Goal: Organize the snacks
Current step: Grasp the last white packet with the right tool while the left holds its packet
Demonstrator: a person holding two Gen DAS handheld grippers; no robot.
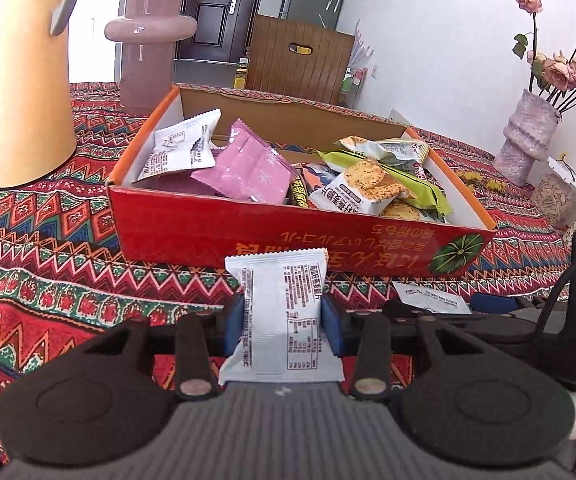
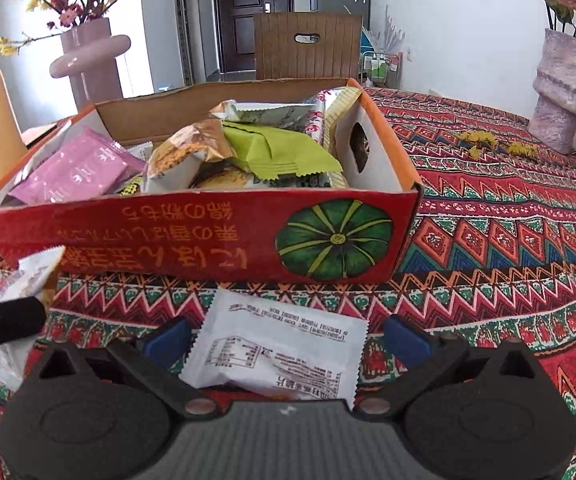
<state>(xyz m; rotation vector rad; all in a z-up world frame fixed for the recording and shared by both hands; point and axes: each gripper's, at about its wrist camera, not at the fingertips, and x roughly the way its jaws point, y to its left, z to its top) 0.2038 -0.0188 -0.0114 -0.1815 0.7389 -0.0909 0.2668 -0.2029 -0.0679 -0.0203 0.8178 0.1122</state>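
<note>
A red cardboard box (image 1: 192, 224) holding several snack packets stands on the patterned tablecloth; it also shows in the right wrist view (image 2: 168, 232). My left gripper (image 1: 282, 316) is shut on a white snack packet (image 1: 278, 304) and holds it just in front of the box's near wall. My right gripper (image 2: 286, 340) is open, its blue pads on either side of another white snack packet (image 2: 276, 352) lying flat on the cloth in front of the box. The left gripper and its packet show at the left edge of the right wrist view (image 2: 28, 280).
A yellow jug (image 1: 16, 80) and a pink vase (image 1: 148, 48) stand left of the box. A lilac vase with roses (image 1: 528, 136) and a jar (image 1: 560, 196) stand at the right. A wooden chair (image 1: 300, 60) is behind the table.
</note>
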